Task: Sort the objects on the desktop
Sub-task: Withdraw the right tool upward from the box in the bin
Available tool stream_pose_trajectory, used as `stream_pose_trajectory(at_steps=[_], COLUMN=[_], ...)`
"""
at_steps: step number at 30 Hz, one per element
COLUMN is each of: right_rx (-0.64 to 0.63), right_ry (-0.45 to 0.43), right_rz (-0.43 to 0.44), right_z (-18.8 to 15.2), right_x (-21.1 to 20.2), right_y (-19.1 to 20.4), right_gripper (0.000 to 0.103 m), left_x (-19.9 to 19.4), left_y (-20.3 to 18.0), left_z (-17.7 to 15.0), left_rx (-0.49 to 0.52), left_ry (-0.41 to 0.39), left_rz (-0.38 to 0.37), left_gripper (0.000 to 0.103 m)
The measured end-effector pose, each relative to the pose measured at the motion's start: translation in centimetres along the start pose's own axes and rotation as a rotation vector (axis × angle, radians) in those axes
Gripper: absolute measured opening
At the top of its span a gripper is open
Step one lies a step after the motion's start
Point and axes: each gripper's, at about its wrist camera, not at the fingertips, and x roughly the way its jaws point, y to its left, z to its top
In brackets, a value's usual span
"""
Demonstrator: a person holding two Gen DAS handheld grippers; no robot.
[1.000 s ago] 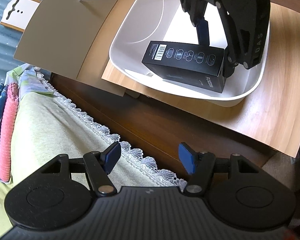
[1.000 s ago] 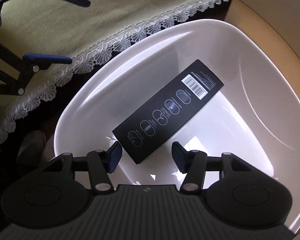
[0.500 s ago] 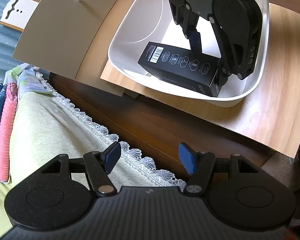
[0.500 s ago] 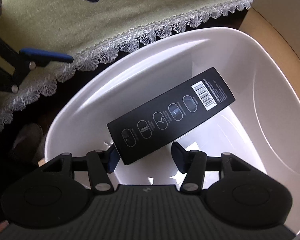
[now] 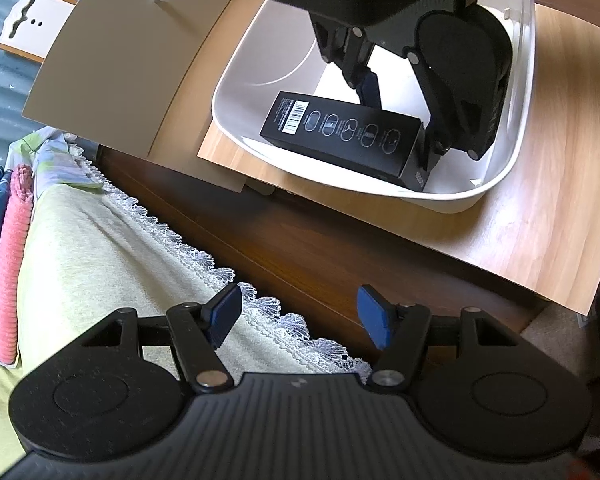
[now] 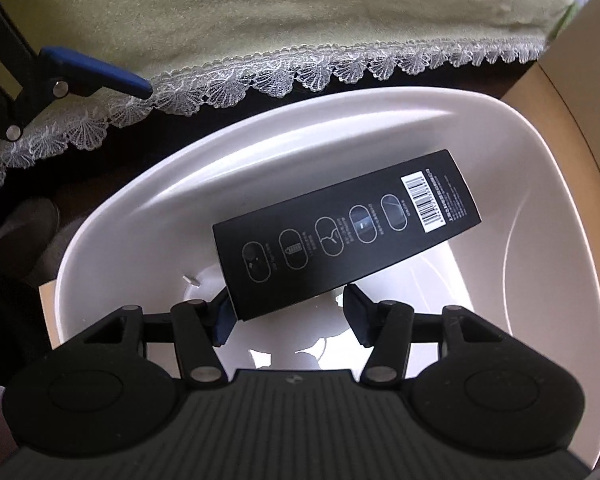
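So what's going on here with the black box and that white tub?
A person is sorting desk items with two handheld claws. The right claw reaches into the white tub, its fingers astride one end of the long black box, though whether they actually press on it is hard to tell. The box sits tilted inside the tub, which rests on a light wooden board. The left claw hangs open and empty above the lace-edged cloth.

The box (image 6: 344, 232) is matte black with a white barcode sticker and a row of pale outlined icons. It's in a plain white tub (image 5: 516, 152) on light woodgrain board (image 5: 540, 240). Both grippers are black with blue pads (image 5: 374, 316). Pale yellow-green cloth (image 6: 300, 4) has white lace trim, and there's a pink ribbed towel (image 5: 10, 264) far left.
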Motion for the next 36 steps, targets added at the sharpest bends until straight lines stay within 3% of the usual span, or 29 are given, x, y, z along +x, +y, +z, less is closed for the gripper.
stream_pose_trajectory(at_steps=[13, 36], right_rx=[0.110, 0.629], right_ry=[-0.039, -0.315], right_rz=[-0.011, -0.068], right_z=[-1.3, -4.9], right_x=[-2.1, -13.3], right_y=[-0.5, -0.8], right_gripper=[0.053, 0.060], left_x=[0.0, -1.9], left_y=[-0.2, -0.7], left_z=[0.1, -0.3], left_rx=[0.004, 0.014], left_ry=[0.002, -0.020], left_rz=[-0.002, 0.022], left_gripper=[0.066, 0.066])
